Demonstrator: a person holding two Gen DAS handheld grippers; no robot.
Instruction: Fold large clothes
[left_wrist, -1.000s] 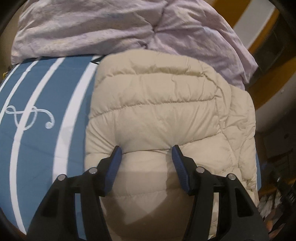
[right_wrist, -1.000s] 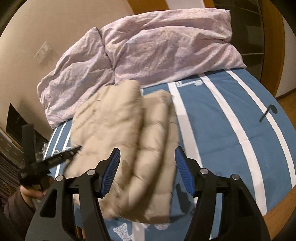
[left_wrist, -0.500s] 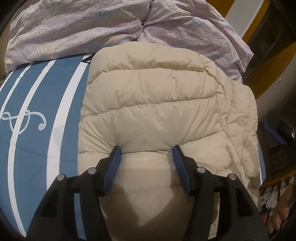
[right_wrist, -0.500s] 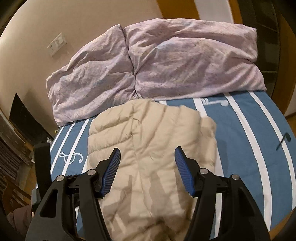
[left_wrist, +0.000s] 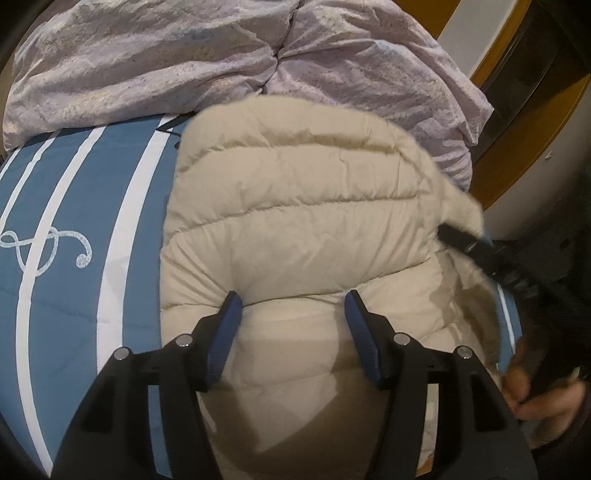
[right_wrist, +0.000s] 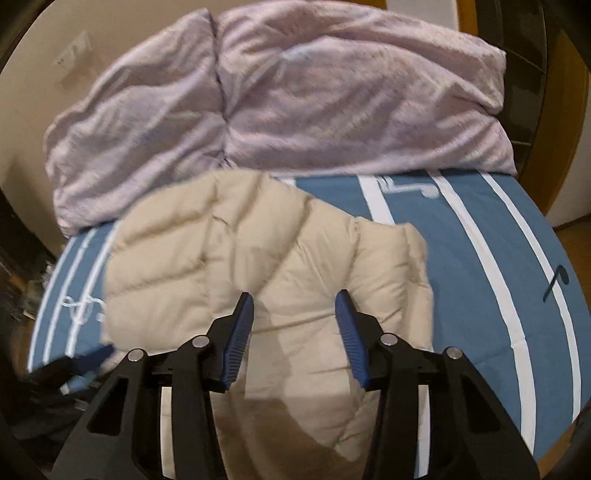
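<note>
A cream quilted puffer jacket (left_wrist: 295, 221) lies folded on the blue bedspread (left_wrist: 74, 295). My left gripper (left_wrist: 291, 306) is open, its tips down on the jacket's near part with a puffed band between them. In the right wrist view the jacket (right_wrist: 288, 251) fills the middle, and my right gripper (right_wrist: 294, 306) hangs over it with its jaws closing. Jacket cloth lies under the gap, and the pads do not press on it. From the left wrist view, the right gripper (left_wrist: 465, 240) reaches the jacket's right edge, held by a hand (left_wrist: 532, 391). The left gripper (right_wrist: 85, 362) shows blurred at lower left.
A crumpled lilac duvet (right_wrist: 332, 92) is heaped across the far end of the bed, touching the jacket's far edge. The bedspread (right_wrist: 480, 277) has white stripes and music-note prints. Wooden furniture (left_wrist: 524, 122) stands past the bed's right side, and a wall (right_wrist: 29, 110) rises at far left.
The right wrist view has swung left across the bed until the jacket lies under it, and its jaws have narrowed. The right gripper and a hand have come into the left view.
</note>
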